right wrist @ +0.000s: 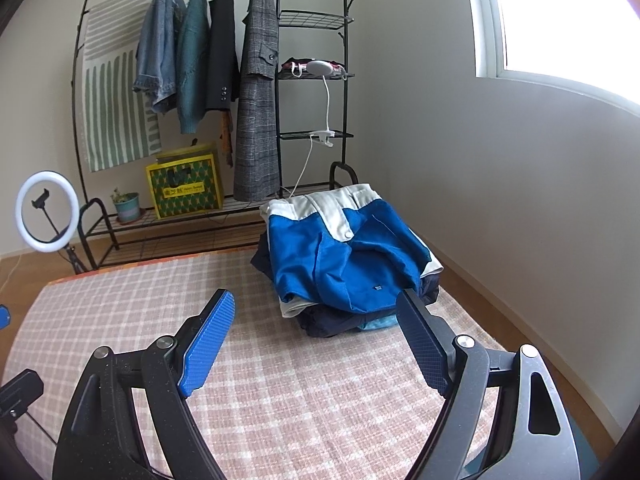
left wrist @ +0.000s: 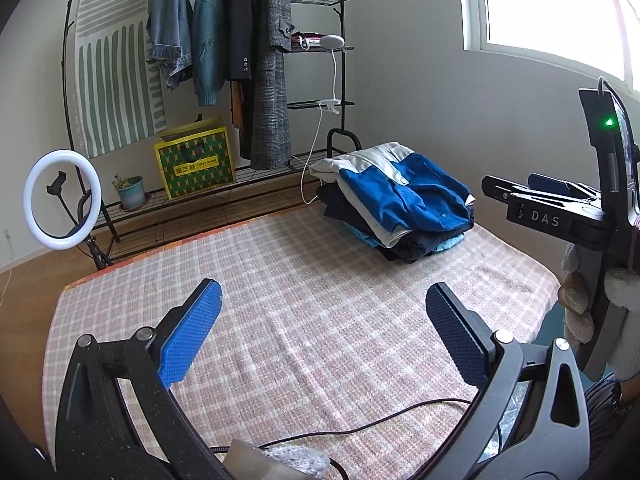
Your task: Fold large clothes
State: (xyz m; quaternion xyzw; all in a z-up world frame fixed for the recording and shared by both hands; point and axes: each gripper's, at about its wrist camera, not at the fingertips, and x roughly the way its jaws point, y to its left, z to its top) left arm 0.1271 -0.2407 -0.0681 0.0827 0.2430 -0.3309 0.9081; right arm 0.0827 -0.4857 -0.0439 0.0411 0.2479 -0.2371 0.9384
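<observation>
A stack of folded clothes (left wrist: 400, 204) (right wrist: 344, 264), topped by a blue and white jacket, lies at the far right of the checked table cover (left wrist: 280, 300) (right wrist: 280, 380). My left gripper (left wrist: 324, 292) hangs open over the bare cover, well short of the stack, with nothing between its blue pads. My right gripper (right wrist: 316, 300) is open too, its right fingertip just in front of the stack's near edge, touching nothing. In the left wrist view the right gripper's body (left wrist: 560, 212) shows at the right edge, held by a gloved hand (left wrist: 600, 312).
A black clothes rack (left wrist: 256, 60) (right wrist: 224, 80) with hanging coats stands behind the table, with a yellow box (left wrist: 196, 162) and a potted plant (left wrist: 132, 190) on its low shelf. A ring light (left wrist: 62, 200) (right wrist: 47, 212) stands at the left. A black cable (left wrist: 380, 420) crosses the near cover.
</observation>
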